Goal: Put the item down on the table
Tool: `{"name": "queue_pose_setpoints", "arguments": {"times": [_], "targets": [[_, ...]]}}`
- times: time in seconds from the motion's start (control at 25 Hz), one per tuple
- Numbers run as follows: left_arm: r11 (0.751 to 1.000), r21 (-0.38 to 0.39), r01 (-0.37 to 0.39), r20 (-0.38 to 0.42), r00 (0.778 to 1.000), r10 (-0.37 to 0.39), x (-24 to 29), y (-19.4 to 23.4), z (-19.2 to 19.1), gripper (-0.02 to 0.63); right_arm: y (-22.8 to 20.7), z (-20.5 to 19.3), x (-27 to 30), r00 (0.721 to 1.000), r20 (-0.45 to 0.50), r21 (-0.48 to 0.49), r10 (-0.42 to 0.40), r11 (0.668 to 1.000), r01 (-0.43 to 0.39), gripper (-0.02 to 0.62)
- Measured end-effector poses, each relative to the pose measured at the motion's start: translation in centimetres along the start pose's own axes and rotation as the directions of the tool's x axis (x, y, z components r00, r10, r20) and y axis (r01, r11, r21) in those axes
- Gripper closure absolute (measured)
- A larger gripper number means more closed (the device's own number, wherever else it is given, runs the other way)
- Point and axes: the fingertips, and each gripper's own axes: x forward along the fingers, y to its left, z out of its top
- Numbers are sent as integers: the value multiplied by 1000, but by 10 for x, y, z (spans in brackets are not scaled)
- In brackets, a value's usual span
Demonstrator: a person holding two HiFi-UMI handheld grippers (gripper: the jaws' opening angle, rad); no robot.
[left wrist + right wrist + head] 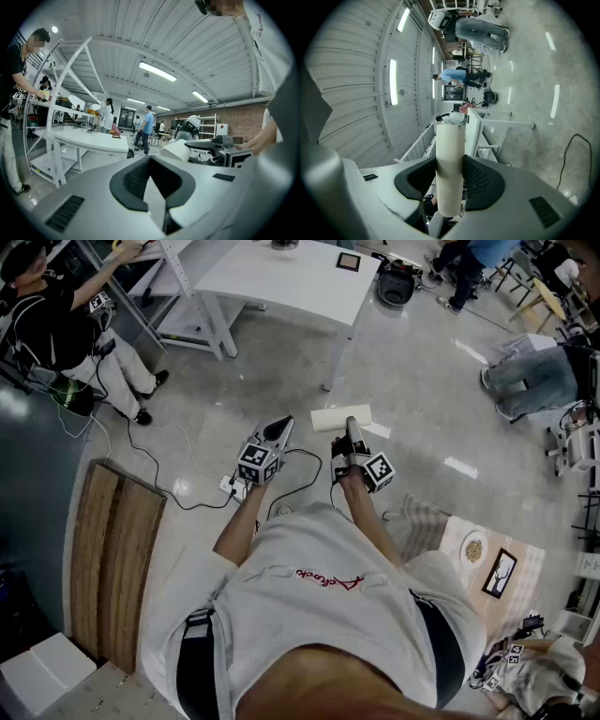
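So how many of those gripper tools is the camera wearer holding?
2. The left gripper, jaws together and empty, is in the left hand; the right gripper, beside it, is clamped on a cream roll. Neither is hidden.

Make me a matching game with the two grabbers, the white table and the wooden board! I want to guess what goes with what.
Things:
1. right gripper
2. left gripper
3. white table
4. wooden board

States or places:
A. jaws together, nothing held
B. top of the head view, ahead of the person
C. closed on the cream roll
D. left of the head view, beside the person

Pairs: 1-C, 2-A, 3-B, 4-D.
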Motion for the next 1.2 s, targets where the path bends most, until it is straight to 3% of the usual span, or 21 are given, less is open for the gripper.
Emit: {"name": "queue_pose_setpoints", "arguments": {"times": [1.2], "targets": [[997,34,-69,-36,997,70,4,-51,-2,591,-17,37,-25,999,-39,76,5,997,-2,419]]}}
